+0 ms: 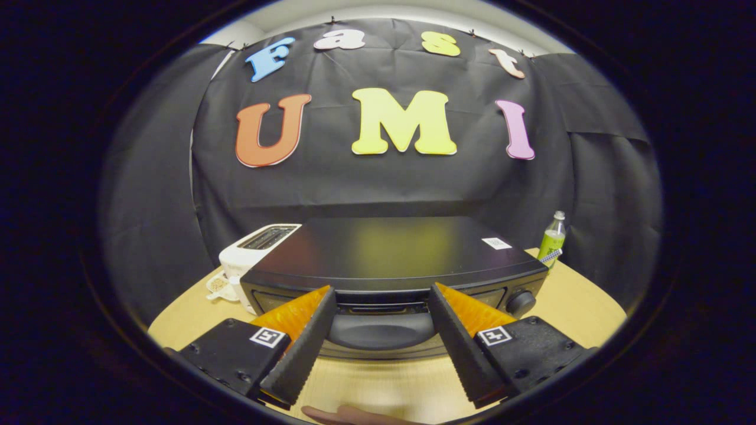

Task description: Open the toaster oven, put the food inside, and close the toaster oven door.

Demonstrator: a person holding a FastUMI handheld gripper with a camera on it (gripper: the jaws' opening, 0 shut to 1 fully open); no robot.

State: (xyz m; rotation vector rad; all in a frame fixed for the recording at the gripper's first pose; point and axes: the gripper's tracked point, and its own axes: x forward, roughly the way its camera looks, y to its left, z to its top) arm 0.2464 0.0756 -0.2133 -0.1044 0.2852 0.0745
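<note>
Fingers (383, 295) stood apart, empty, flanking the shut toaster oven's (390, 254) handle (381, 330); toaster (251, 251) and bottle (552, 239) sat beside it, possibly touching.

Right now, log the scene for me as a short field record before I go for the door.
gripper: open, fingers either side of the door handle, nothing pressed
toaster oven: black, door closed
door handle: between the fingers
knob: front, beside the door
white toaster: beside the oven
green bottle: upright, other side
table: light wood
</note>
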